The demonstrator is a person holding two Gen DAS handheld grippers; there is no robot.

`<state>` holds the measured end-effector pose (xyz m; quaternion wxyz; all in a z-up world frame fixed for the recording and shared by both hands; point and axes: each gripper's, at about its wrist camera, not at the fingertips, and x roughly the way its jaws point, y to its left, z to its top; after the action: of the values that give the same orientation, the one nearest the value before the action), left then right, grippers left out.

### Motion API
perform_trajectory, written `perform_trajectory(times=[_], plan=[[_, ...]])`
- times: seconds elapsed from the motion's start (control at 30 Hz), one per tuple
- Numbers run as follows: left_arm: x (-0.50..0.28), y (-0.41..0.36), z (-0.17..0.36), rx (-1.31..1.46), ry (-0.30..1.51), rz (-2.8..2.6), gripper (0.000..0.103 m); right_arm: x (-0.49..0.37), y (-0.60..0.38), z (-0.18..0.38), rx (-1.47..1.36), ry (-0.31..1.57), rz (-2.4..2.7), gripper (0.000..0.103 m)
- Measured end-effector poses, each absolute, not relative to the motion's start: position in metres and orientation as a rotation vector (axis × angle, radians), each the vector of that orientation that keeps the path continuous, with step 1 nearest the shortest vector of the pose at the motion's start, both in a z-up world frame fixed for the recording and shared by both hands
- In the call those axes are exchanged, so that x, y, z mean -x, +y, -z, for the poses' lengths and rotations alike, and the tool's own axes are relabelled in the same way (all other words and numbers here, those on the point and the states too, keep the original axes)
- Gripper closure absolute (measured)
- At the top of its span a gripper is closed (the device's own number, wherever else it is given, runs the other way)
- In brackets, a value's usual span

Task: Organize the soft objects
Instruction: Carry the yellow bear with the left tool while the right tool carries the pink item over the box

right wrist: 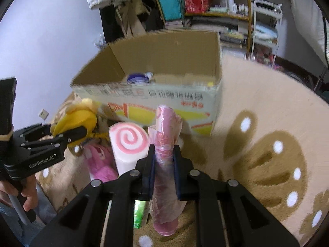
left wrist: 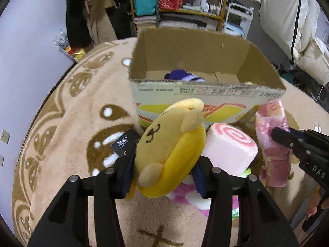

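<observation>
My left gripper [left wrist: 164, 162] is shut on a yellow plush toy [left wrist: 170, 144] with a stitched face, held just above the rug; the same gripper [right wrist: 67, 135] and plush [right wrist: 76, 117] show at the left of the right wrist view. My right gripper [right wrist: 164, 154] is shut on a pink plastic-wrapped roll [right wrist: 166, 144], held upright; that roll [left wrist: 271, 135] also appears at the right of the left wrist view. A pink swirl cushion [left wrist: 230, 146] and a pink plush [right wrist: 100, 162] lie on the rug between them. The open cardboard box [left wrist: 205, 94] stands just beyond, with a purple soft item [left wrist: 178, 75] inside.
A beige patterned rug [right wrist: 267, 144] covers the floor. Behind the box stand a cluttered shelf [left wrist: 185, 4], hanging clothes and a white cart [right wrist: 265, 24]. A person's hand [right wrist: 18, 195] holds the left gripper's handle. A green packet [right wrist: 139, 212] lies under the right gripper.
</observation>
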<state>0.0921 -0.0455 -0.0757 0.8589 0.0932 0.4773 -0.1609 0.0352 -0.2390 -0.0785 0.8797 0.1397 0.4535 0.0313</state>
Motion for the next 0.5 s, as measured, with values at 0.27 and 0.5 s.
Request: perform_trajectory(times=[0.27, 0.5], plan=[[-0.067, -0.039, 0.035, -0.169, 0.839, 0.329, 0.056, -0.015, -0.235, 0.032, -0.269, 0.781, -0.036, 0.087], [-0.055, -0.038, 0.0, -0.139, 0.677, 0.355, 0.055, 0.01, -0.235, -0.014, -0.245, 0.612, -0.029, 0.087]])
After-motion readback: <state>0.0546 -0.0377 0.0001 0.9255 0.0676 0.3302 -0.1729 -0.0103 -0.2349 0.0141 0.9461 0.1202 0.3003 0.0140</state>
